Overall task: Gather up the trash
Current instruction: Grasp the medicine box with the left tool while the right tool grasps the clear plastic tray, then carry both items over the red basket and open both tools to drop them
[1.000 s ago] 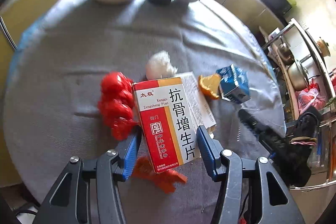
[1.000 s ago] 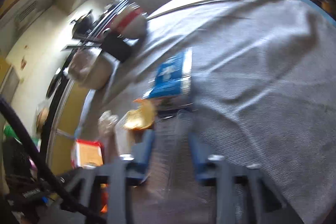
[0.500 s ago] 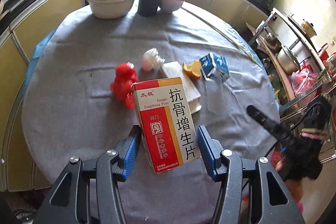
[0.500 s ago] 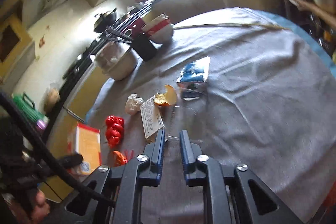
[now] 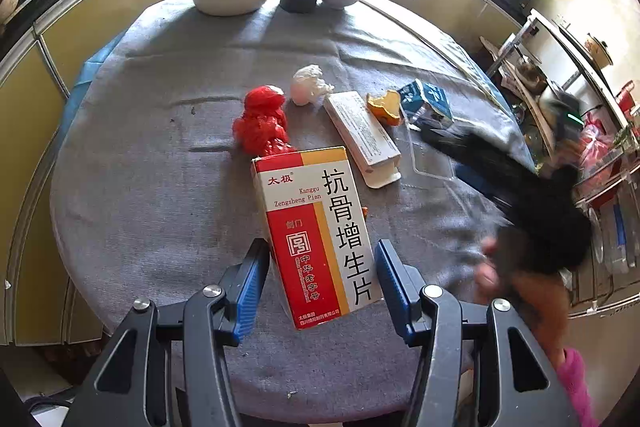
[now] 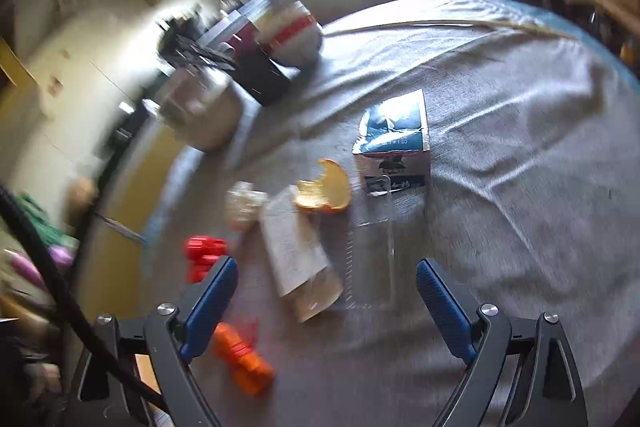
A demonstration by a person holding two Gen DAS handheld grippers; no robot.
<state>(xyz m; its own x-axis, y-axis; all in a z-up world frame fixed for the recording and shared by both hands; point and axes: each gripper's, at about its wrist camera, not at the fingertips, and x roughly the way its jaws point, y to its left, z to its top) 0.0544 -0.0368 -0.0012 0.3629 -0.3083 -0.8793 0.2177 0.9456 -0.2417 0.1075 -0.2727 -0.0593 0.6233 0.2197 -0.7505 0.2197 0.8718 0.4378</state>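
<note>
Left wrist view first. My left gripper [image 5: 318, 281] is pitched steeply down over the grey tablecloth [image 5: 160, 187], blue pads clamped on the lower sides of the red-white-yellow medicine box [image 5: 316, 231], which stands up between the fingers, tilted slightly left. Just past the box's top edge sits the crumpled red plastic bag [image 5: 264, 125]; the white tissue wad [image 5: 308, 89] is beyond that. Ahead and right of the box: a flat white carton [image 5: 362, 137], orange peel [image 5: 386, 107] at its far end, then the blue-white milk carton [image 5: 428, 101]. A clear plastic tray [image 5: 432, 159] lies right of the white carton. My right gripper shows as a dark blur [image 5: 500, 167] coming in from the right over the tray, with my hand [image 5: 490, 267] blurred behind it.

Right wrist view, motion-blurred. My right gripper [image 6: 326, 301] angles down at the table, jaws have just been opening and now stand wide apart, not pressing on anything. The clear tray [image 6: 372, 259] lies on the cloth between and just ahead of the fingers, the white carton [image 6: 298, 259] beside it toward the left finger. Peel [image 6: 326, 189] and milk carton [image 6: 394, 143] sit further ahead. Red bag [image 6: 204, 253] is just beyond the left fingertip; an orange scrap [image 6: 242, 357] lies near the left finger's base.
</note>
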